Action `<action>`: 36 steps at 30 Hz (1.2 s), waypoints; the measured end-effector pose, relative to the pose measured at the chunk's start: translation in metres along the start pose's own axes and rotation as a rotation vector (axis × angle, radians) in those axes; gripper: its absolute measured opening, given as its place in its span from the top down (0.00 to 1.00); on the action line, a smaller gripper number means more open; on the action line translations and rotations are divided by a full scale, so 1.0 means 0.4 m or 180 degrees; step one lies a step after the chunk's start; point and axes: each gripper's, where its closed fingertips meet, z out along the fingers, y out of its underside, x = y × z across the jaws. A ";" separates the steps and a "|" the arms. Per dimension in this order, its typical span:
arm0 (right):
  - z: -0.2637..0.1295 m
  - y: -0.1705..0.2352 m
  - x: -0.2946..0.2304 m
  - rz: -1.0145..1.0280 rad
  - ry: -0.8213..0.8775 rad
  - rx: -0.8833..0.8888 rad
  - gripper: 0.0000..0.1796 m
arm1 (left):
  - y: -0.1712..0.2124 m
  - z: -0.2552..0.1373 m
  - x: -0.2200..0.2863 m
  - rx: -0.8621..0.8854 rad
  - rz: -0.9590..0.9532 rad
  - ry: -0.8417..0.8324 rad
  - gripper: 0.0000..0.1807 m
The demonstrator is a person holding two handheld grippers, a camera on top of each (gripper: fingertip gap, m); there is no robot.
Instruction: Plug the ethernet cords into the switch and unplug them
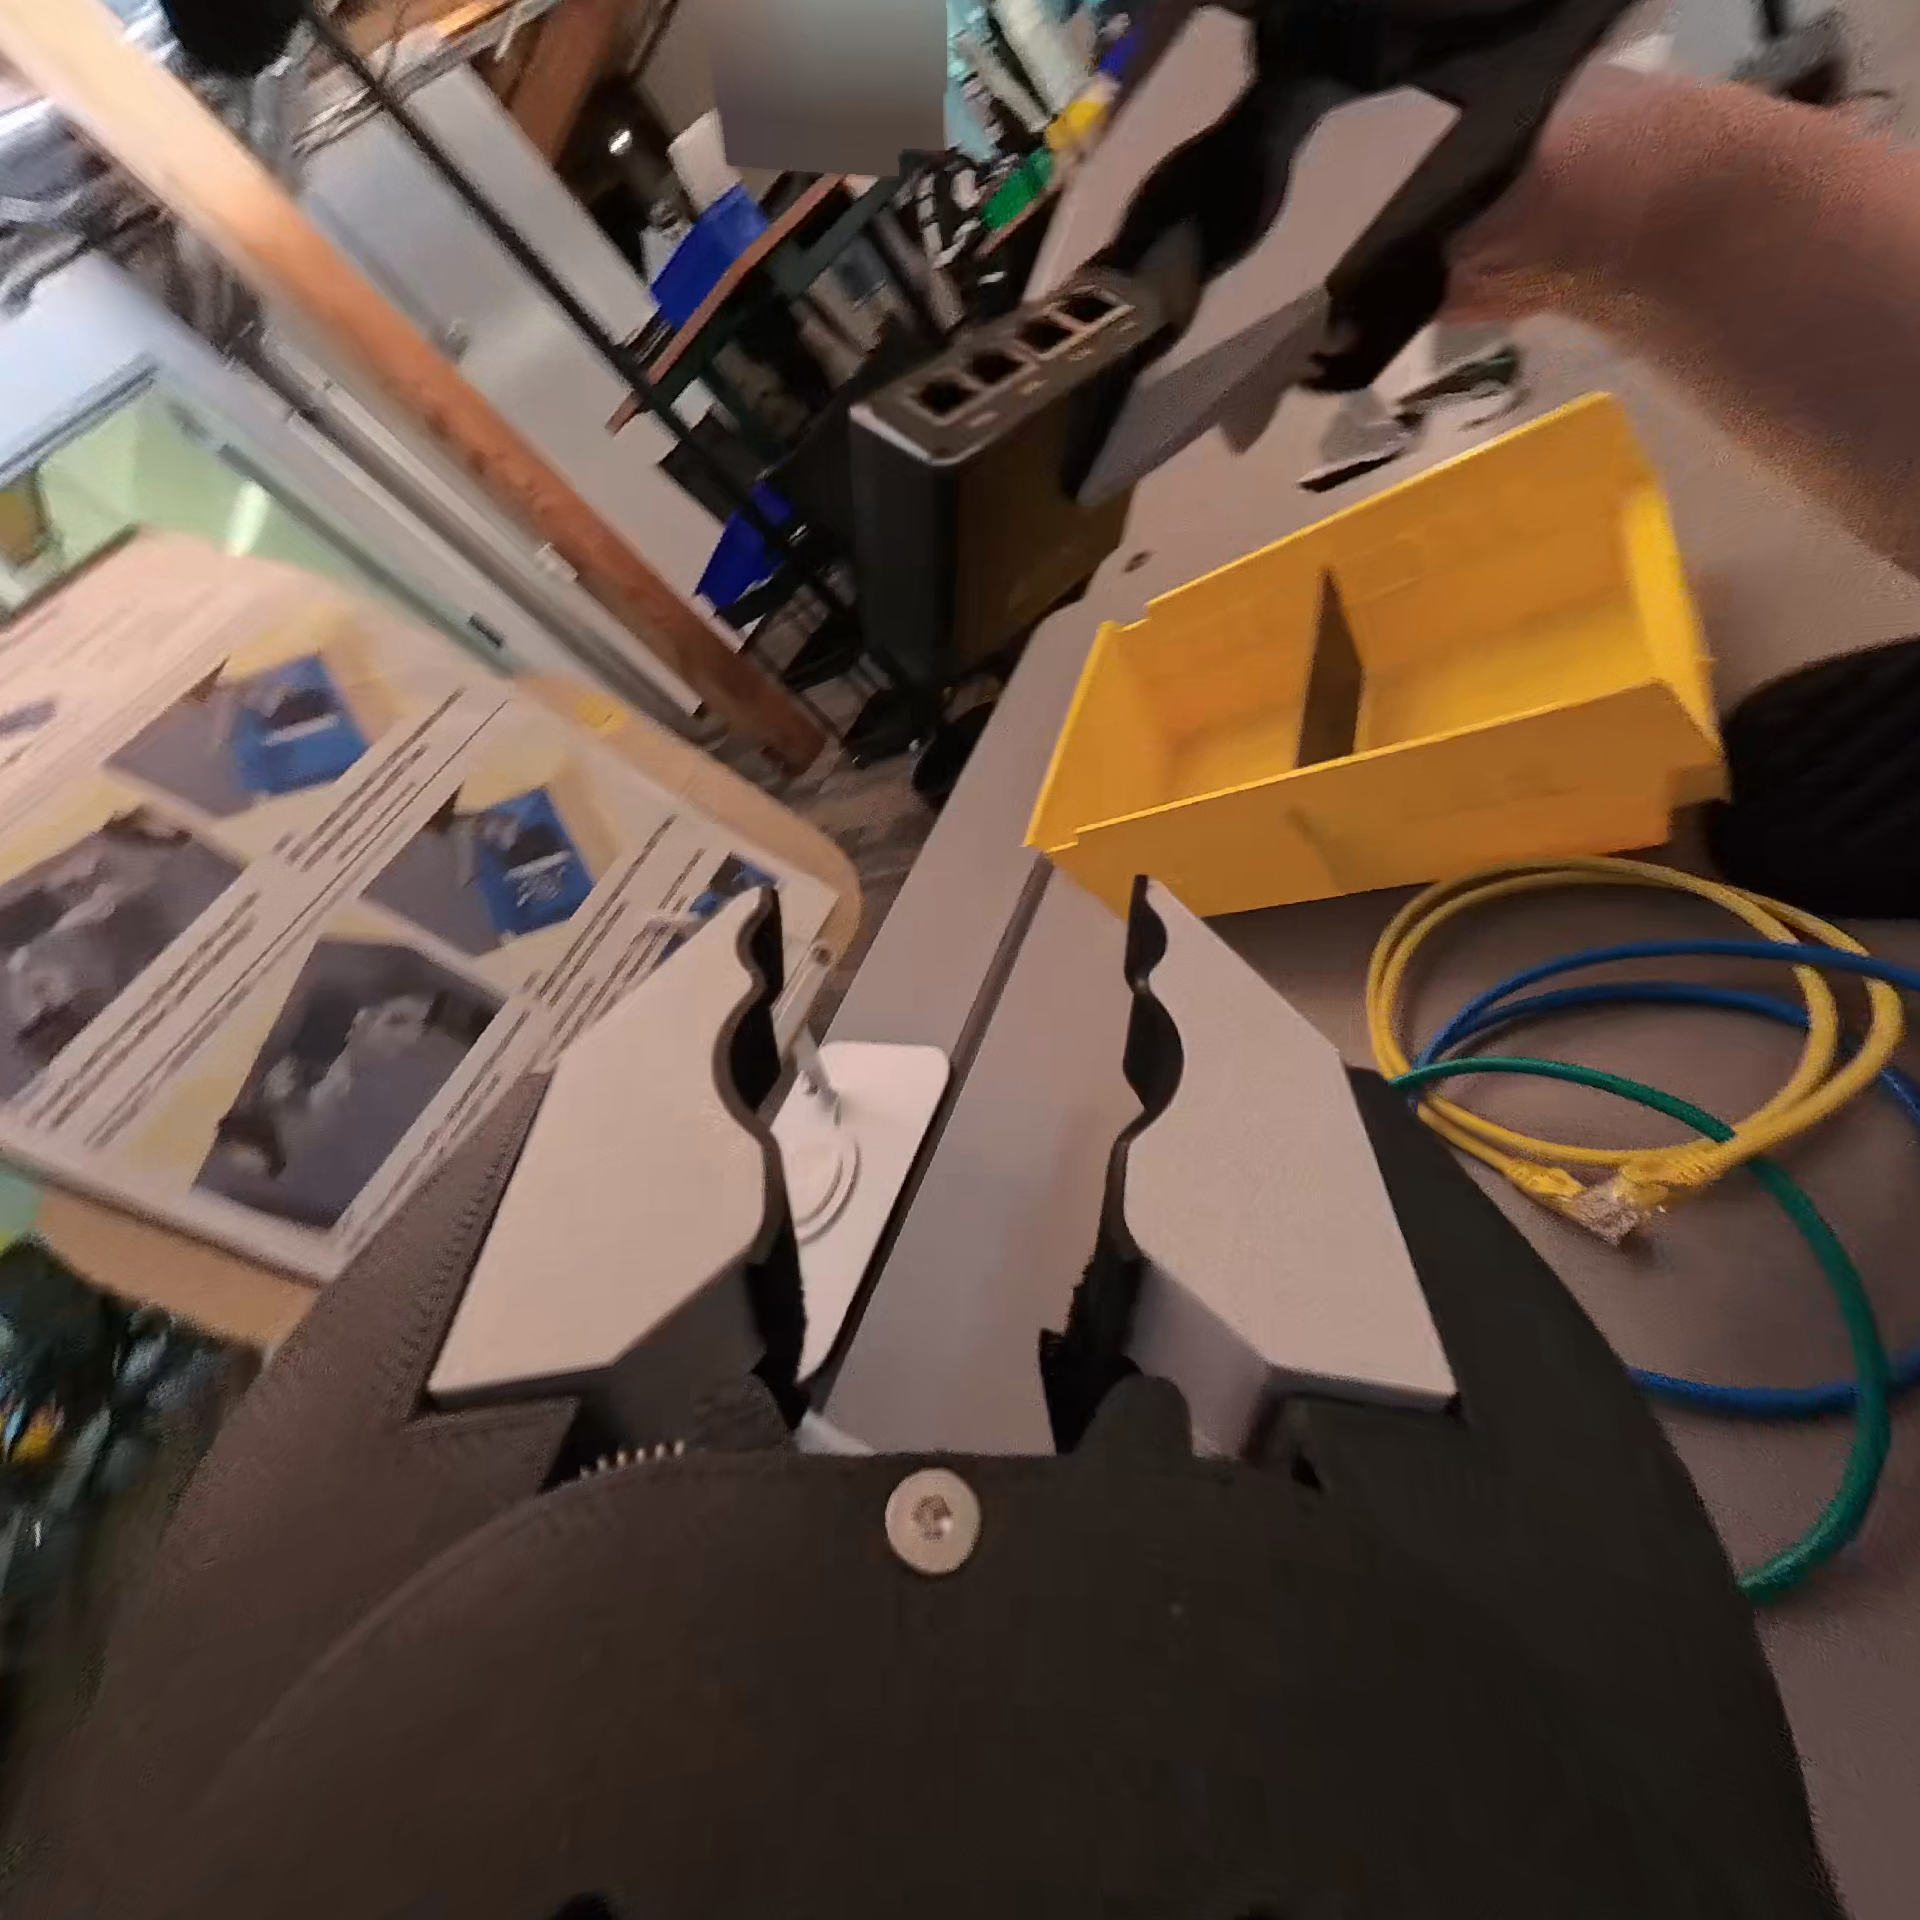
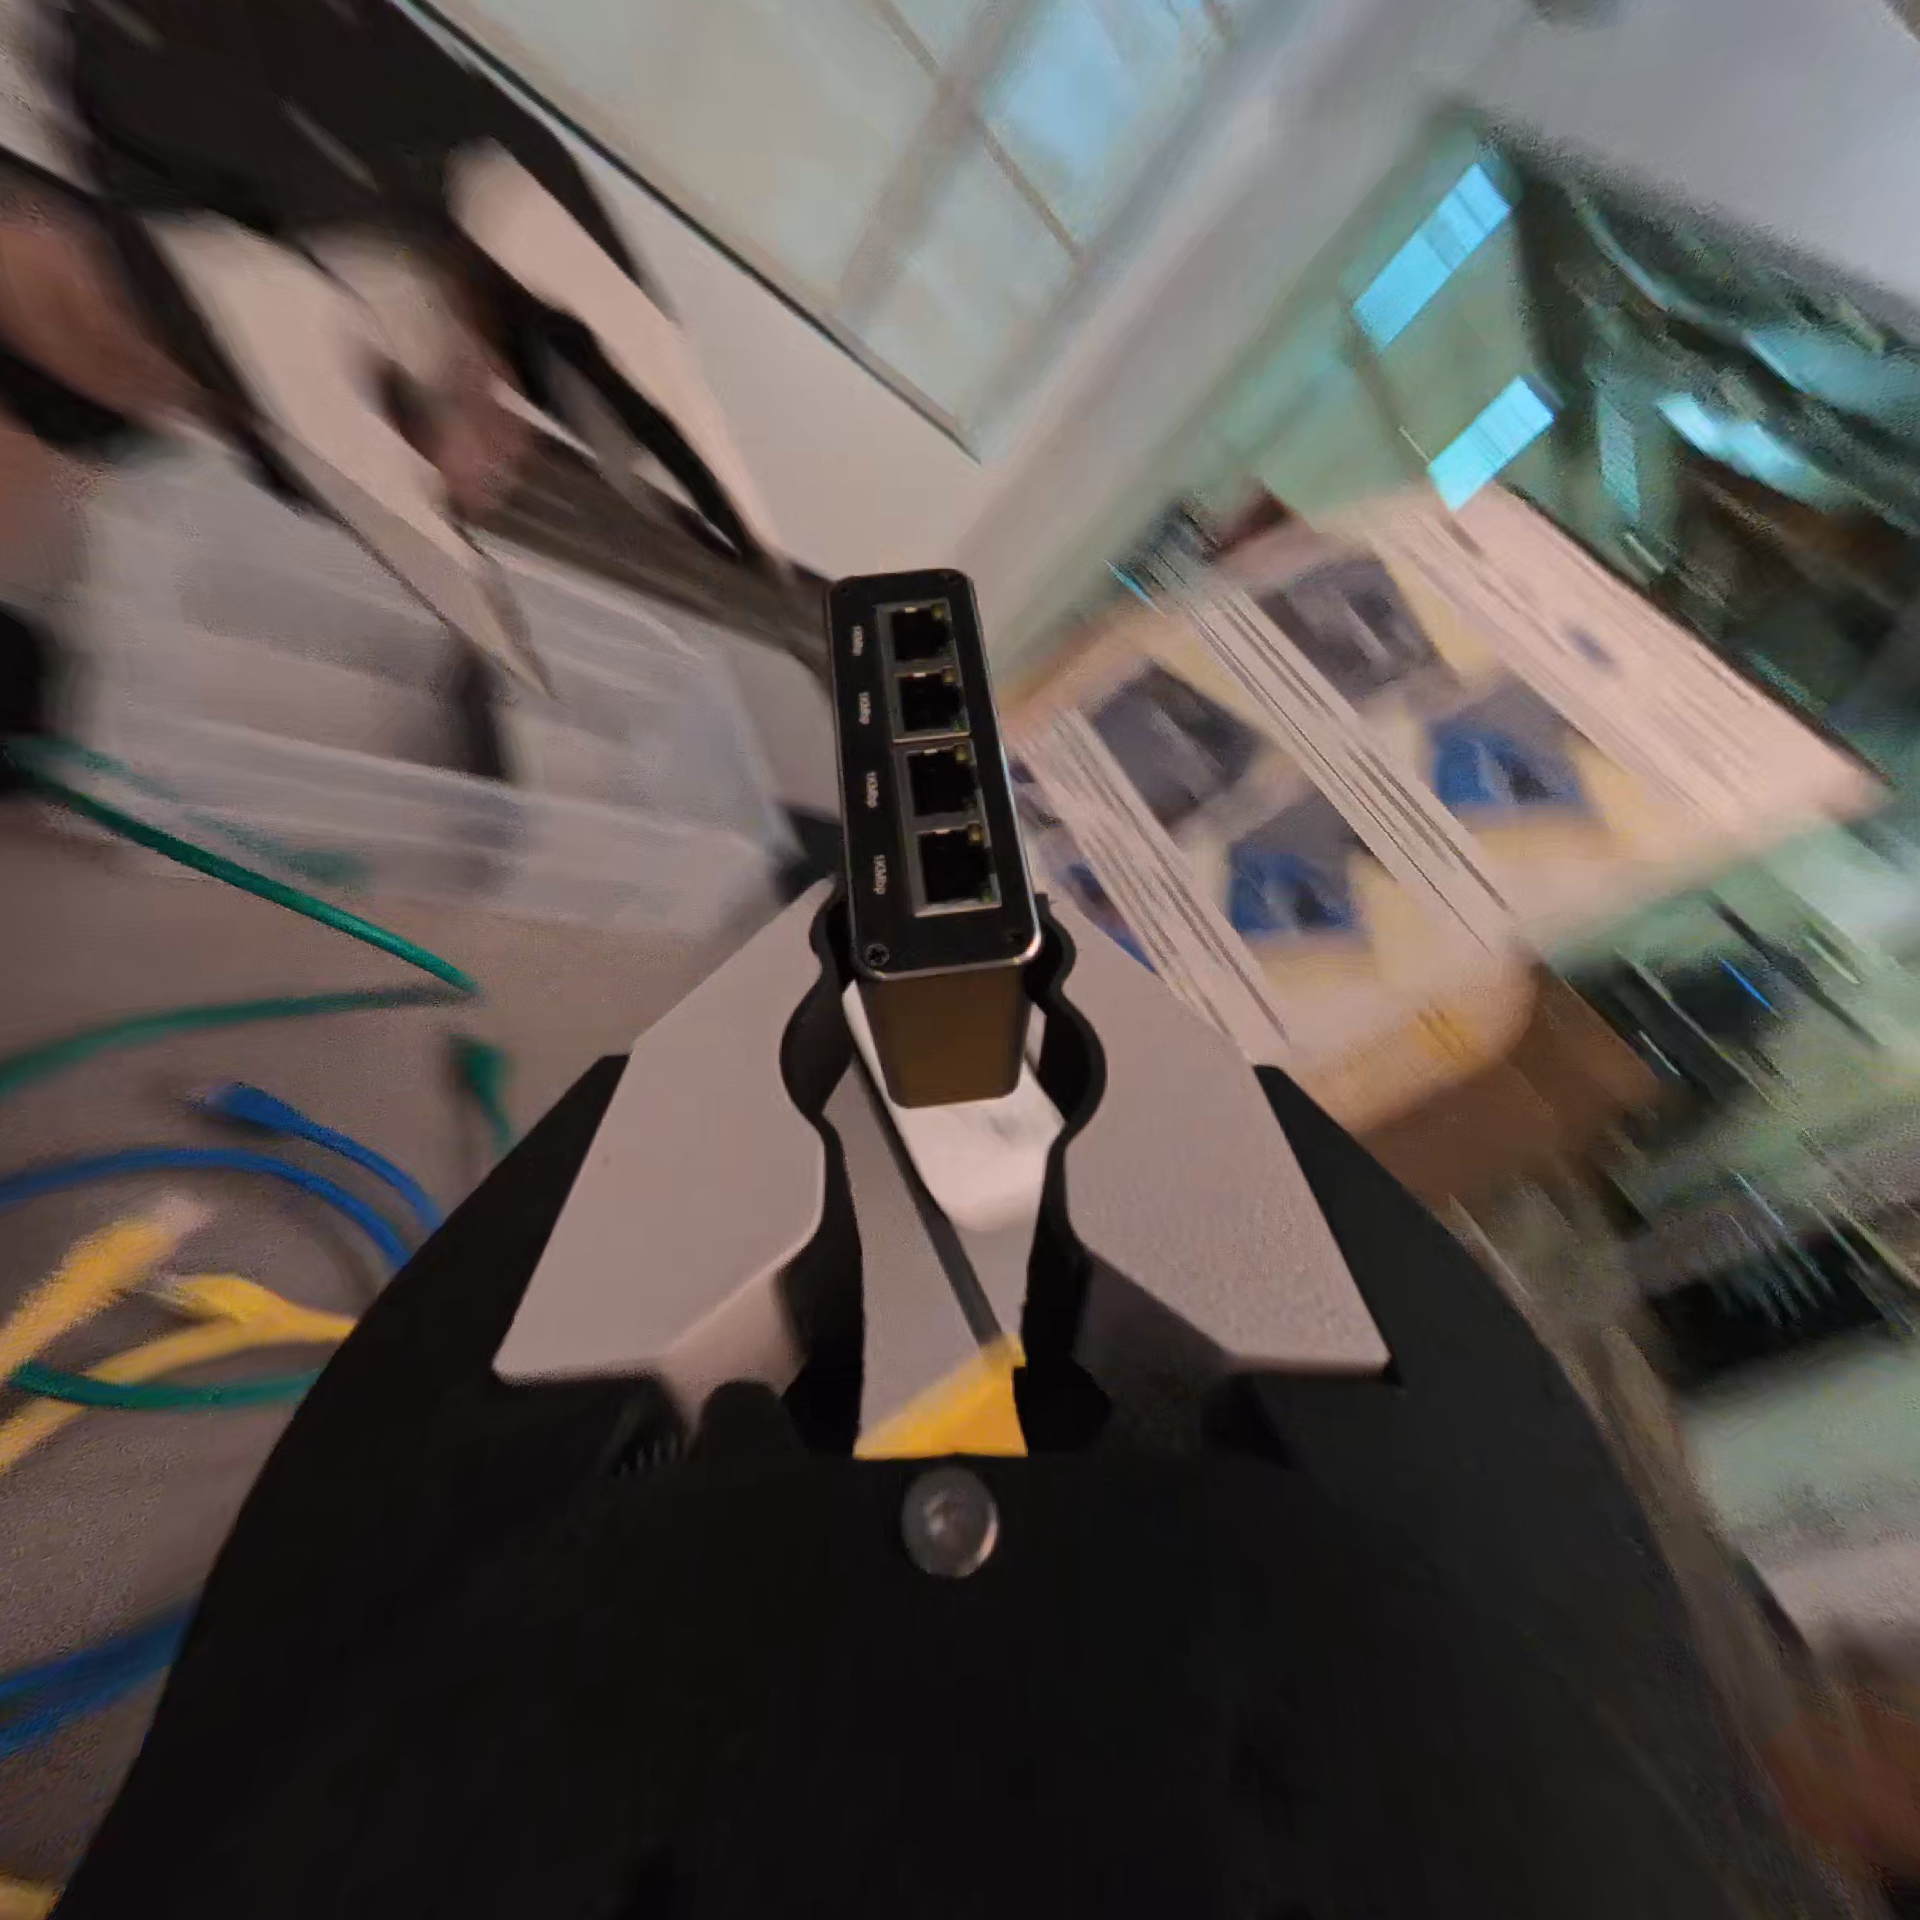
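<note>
My right gripper [image 2: 940, 940] is shut on the black switch [image 2: 930, 790] and holds it up in the air, its several empty ports facing the camera. In the left wrist view the switch [image 1: 997, 364] shows far ahead, held by the right gripper's grey fingers [image 1: 1174, 343]. My left gripper [image 1: 951, 925] is open and empty above the grey table [image 1: 1299, 1299]. Yellow [image 1: 1621, 1174], blue [image 1: 1662, 961] and green [image 1: 1849, 1351] ethernet cords lie coiled on the table to its right, the yellow plug [image 1: 1605, 1210] nearest. The cords also show blurred in the right wrist view [image 2: 260, 1174].
A yellow divided bin [image 1: 1382, 717] stands on the table beyond the cords. A board with printed pictures [image 1: 343, 914] lies left of the table edge. Shelving with blue bins [image 1: 727, 260] stands at the back. A person's arm [image 1: 1745, 260] reaches in at the upper right.
</note>
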 end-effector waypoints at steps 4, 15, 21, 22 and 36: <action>-0.122 0.362 0.184 0.0190 0.0934 -0.1856 0.82 | 0.041 -0.024 -0.079 -0.0225 -0.0443 -0.0310 0.64; -0.241 0.815 0.056 0.1436 0.0406 -0.4311 0.82 | 0.082 -0.025 -0.073 -0.0651 -0.0463 -0.0317 0.66; -0.236 0.840 0.075 0.1414 0.0754 -0.4573 0.82 | 0.110 -0.027 -0.078 -0.0835 -0.0574 -0.0350 0.66; -0.218 0.842 0.073 0.1444 0.0758 -0.4506 0.82 | 0.113 -0.028 -0.082 -0.0852 -0.0586 -0.0375 0.66; -0.040 0.584 0.081 0.3566 -0.0020 -0.1814 0.70 | 0.123 -0.025 -0.087 -0.0869 -0.0673 -0.0363 0.66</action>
